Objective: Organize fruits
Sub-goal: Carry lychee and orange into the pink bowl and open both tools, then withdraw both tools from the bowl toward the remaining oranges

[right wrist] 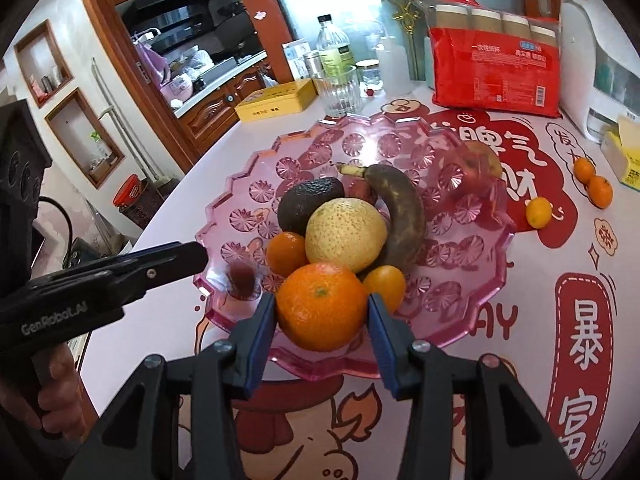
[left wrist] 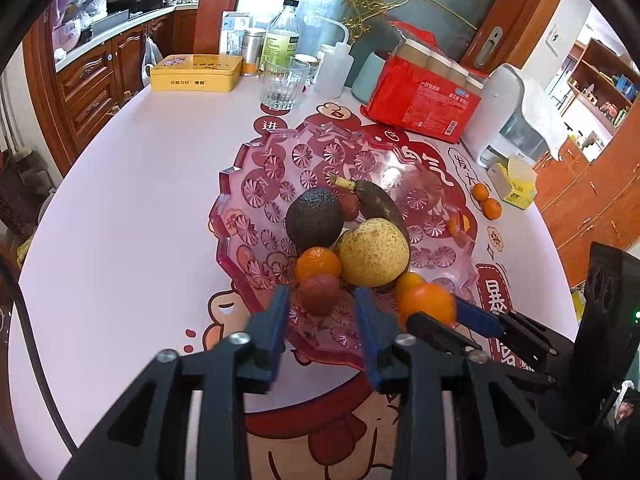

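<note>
A pink glass dish (left wrist: 236,184) (right wrist: 224,216) holds a dark avocado (left wrist: 314,220), a yellow pear (left wrist: 374,252), a brown banana (left wrist: 380,200) and small mandarins (left wrist: 318,262). My left gripper (left wrist: 321,292) is open at the dish's near rim. A small reddish fruit (left wrist: 318,300) lies between its tips without touching the pads; it is blurred in the right wrist view. My right gripper (right wrist: 320,296) (left wrist: 438,308) is shut on a large orange (right wrist: 322,306) just above the near rim. Three small mandarins (right wrist: 584,170) sit on the table to the right of the dish.
Behind the dish stand a glass tumbler (right wrist: 340,92), a yellow tin (left wrist: 196,72), a bottle (left wrist: 282,36), a red pack of paper cups (right wrist: 496,72) and a white appliance (right wrist: 592,68). A yellow box (left wrist: 516,184) sits right. A hand (right wrist: 56,380) holds the left gripper.
</note>
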A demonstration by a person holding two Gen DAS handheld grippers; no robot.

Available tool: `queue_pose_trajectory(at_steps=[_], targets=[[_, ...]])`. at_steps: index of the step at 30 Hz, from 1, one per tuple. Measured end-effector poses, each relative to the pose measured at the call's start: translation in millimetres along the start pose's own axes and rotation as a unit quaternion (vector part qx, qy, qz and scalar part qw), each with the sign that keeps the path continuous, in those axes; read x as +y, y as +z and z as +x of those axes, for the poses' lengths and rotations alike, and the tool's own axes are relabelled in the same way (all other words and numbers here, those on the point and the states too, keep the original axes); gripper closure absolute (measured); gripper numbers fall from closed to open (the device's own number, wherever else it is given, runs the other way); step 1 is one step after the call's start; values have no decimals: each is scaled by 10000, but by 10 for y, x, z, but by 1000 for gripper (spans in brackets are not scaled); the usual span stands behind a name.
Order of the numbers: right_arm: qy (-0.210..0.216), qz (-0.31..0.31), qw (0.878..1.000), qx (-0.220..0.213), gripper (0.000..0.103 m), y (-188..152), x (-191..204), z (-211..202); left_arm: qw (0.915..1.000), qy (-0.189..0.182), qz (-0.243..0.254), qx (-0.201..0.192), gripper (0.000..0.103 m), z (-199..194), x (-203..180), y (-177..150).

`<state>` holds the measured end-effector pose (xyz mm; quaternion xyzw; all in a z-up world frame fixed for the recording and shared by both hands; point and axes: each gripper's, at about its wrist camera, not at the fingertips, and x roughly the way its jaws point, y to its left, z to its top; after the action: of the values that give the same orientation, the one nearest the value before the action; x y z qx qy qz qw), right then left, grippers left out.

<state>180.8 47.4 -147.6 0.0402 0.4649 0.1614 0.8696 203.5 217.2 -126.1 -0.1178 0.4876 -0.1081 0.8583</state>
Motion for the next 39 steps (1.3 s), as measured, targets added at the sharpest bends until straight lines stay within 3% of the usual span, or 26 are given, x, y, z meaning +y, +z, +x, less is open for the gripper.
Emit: queue_pose_trajectory(at_steps=[4, 11, 17, 24, 39], targets=[[-15, 56, 9999, -124, 50, -2, -20, -95, 9999, 47, 29, 108, 58, -13, -37, -12], [-221, 297, 9989, -272, 50, -76, -220, -376, 9989, 96, 386, 242, 40, -149, -305, -111], [-459, 646, 9966, -244, 50, -208, -585, -574, 9967, 46, 724, 364, 36, -213, -695, -205], [-600, 790, 9949, -196, 50, -310, -1084, -890, 9956, 85, 780, 511, 31, -195, -1221, -326], [-500, 479, 9976, 21, 50, -357, -2086, -1362, 9963, 498, 219, 669, 27, 7, -2235, -447]])
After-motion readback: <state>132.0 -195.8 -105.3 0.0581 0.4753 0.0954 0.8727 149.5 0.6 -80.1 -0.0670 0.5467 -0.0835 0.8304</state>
